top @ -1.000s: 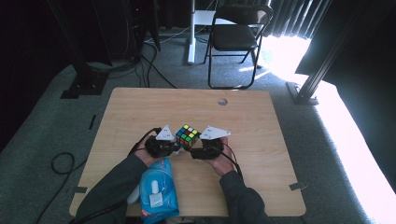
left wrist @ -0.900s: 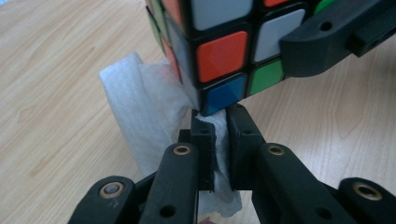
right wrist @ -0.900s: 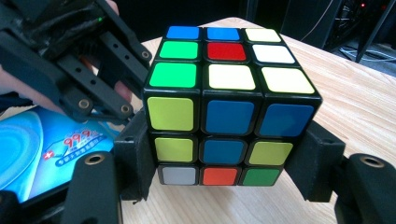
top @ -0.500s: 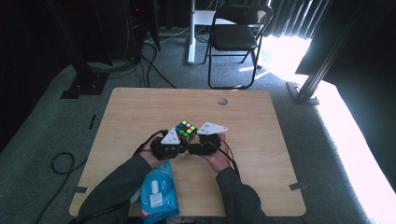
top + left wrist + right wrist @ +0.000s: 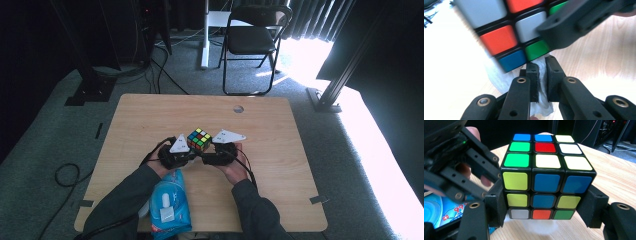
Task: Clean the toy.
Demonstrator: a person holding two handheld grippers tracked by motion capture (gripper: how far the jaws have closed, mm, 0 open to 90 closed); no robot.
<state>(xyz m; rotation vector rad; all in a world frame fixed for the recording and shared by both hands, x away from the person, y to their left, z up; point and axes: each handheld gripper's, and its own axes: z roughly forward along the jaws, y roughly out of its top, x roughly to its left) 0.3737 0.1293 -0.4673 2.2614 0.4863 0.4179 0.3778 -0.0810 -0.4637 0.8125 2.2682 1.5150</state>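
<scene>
At frame centre, the right gripper (image 5: 544, 220) clamps the Rubik's cube (image 5: 199, 139), now shifted slightly left. The left gripper (image 5: 542, 75) pinches a white wipe (image 5: 499, 77) beneath it; wiping appears underway.

Light wooden table (image 5: 280, 170), black folding chair (image 5: 252, 37) on the floor behind its far edge. Multicoloured puzzle cube (image 5: 199, 139) mid-table, between the two grippers: left gripper (image 5: 186, 155) at its left, right gripper (image 5: 207, 157) at its right. Right jaws sit on the cube's opposite sides (image 5: 544, 187). Left jaws pinch a white crumpled wipe (image 5: 542, 82) at the cube's lower corner. Blue wipes packet (image 5: 169, 205) at the near edge, just in front of the left gripper.
</scene>
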